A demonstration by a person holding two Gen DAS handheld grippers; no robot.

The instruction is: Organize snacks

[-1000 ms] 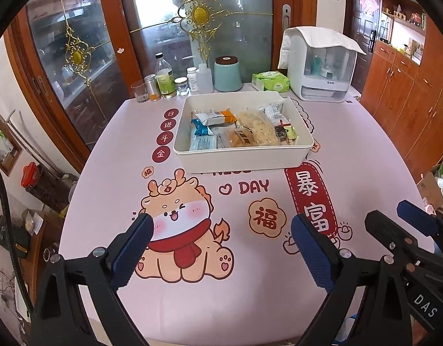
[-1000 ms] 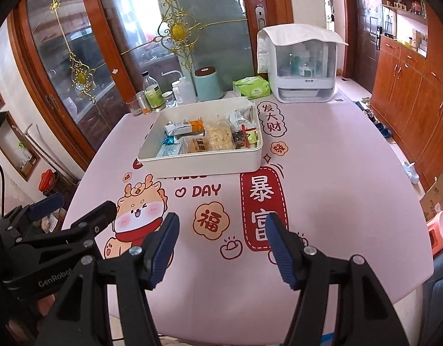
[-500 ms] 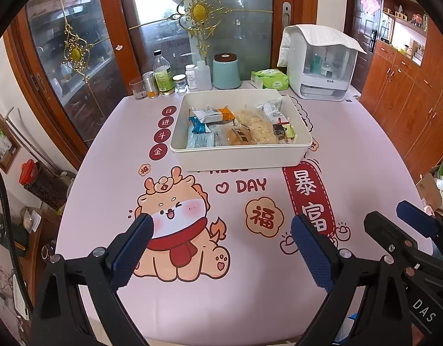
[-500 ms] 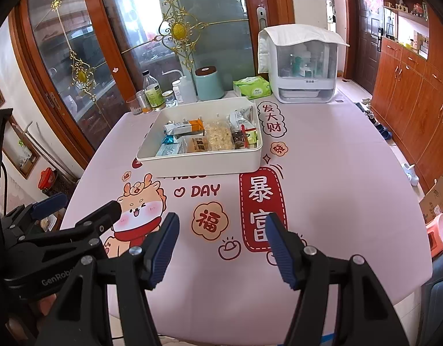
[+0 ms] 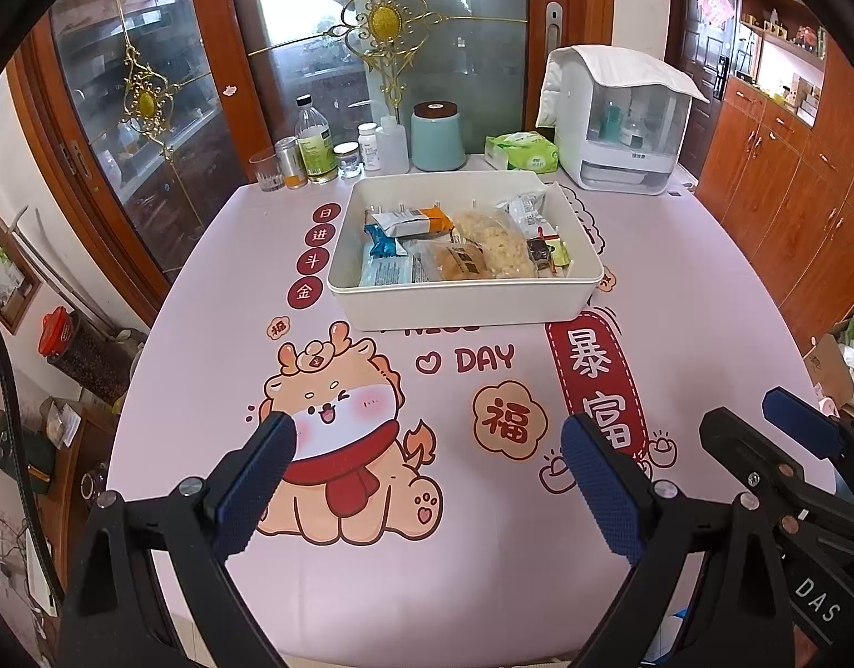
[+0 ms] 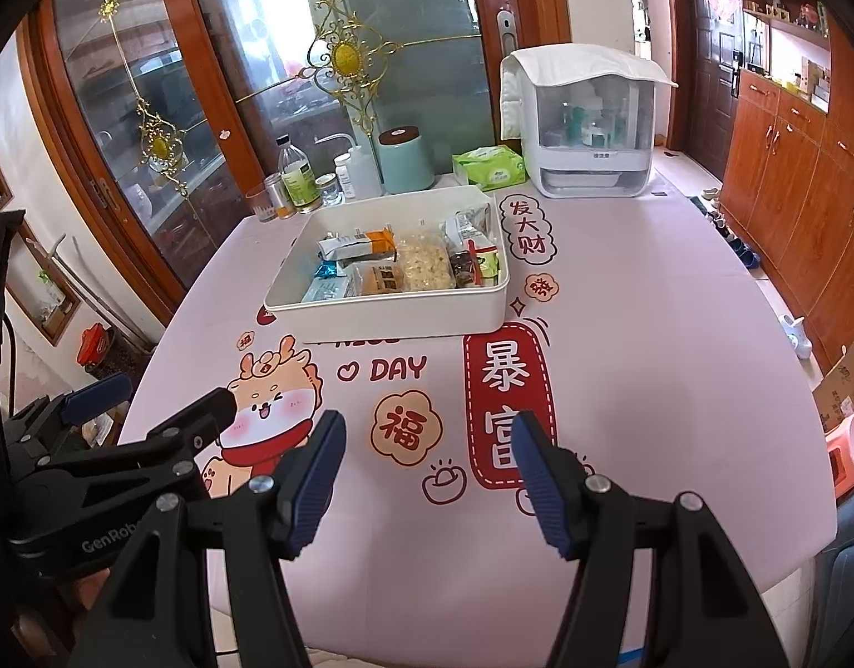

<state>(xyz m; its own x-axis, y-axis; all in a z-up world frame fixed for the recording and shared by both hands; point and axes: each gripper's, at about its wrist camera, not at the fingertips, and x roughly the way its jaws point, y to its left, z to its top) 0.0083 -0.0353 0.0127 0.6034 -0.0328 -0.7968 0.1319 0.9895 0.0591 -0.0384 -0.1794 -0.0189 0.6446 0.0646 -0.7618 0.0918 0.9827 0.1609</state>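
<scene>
A white bin (image 5: 460, 292) stands on the pink printed tablecloth (image 5: 677, 300) toward the far side of the table. Several wrapped snacks (image 5: 482, 247) lie inside it: an orange-and-grey packet, blue packets, a pale crumbly bag, small dark and green ones. In the right wrist view the bin (image 6: 382, 303) and its snacks (image 6: 404, 267) sit left of centre. My left gripper (image 5: 427, 434) hangs open over the cartoon dragon print with nothing between its fingers. My right gripper (image 6: 427, 428) is open and bare beside it, near the table's front edge. Each shows in the other's view: left gripper (image 6: 159, 395), right gripper (image 5: 760, 417).
Along the table's back edge stand bottles and jars (image 5: 315, 153), a teal canister (image 5: 438, 136), a green tissue pack (image 5: 521, 150) and a white cabinet-like appliance (image 5: 621, 122). Glass doors rise behind. Wooden cabinets (image 6: 788, 167) line the right wall, with a cardboard box (image 6: 844, 384) on the floor.
</scene>
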